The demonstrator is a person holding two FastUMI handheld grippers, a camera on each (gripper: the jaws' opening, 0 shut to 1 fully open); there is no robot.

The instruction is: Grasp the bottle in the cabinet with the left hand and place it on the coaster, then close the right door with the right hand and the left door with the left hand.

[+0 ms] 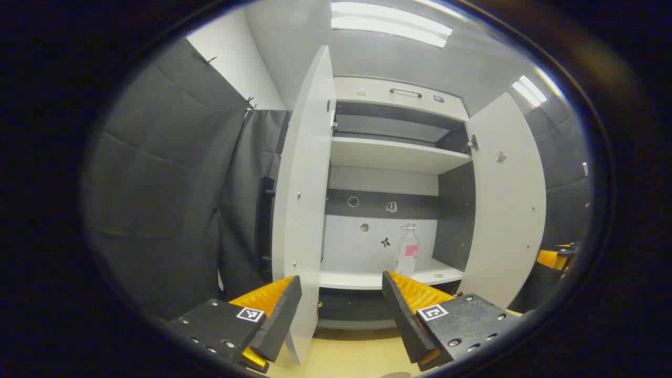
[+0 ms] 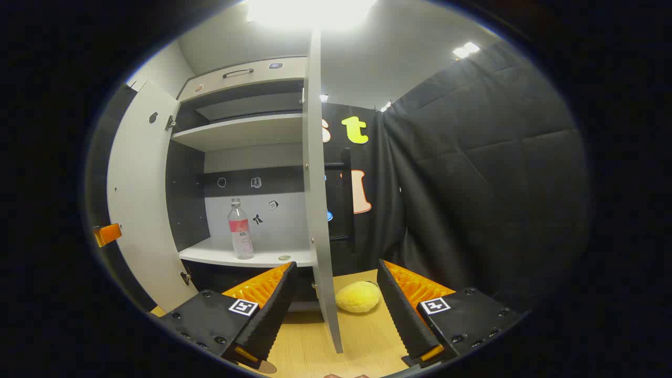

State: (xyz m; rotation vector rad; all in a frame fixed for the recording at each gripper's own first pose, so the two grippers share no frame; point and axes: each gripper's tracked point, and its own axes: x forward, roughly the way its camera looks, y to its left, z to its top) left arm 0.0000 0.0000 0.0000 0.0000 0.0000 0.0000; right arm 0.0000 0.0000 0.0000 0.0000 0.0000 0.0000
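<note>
A clear bottle (image 1: 407, 251) with a pink label stands upright on the lower shelf (image 1: 362, 280) of the open white cabinet; the right gripper view has the bottle (image 2: 240, 231) too. My left gripper (image 1: 341, 310) is open and empty, in front of and below that shelf. The left door (image 1: 302, 210) and right door (image 1: 506, 210) both stand wide open. My right gripper (image 2: 336, 310) is open, and the right door (image 2: 317, 210) appears edge-on between its fingers, farther off. A brown disc (image 2: 265, 367), perhaps the coaster, peeks in at the bottom.
A yellow soft lump (image 2: 358, 296) lies on the wooden tabletop (image 2: 367, 336) beside the right door. Black padded booth walls (image 2: 472, 184) close in on both sides. An upper shelf (image 1: 394, 155) crosses the cabinet. A small round thing (image 2: 284, 258) lies on the lower shelf.
</note>
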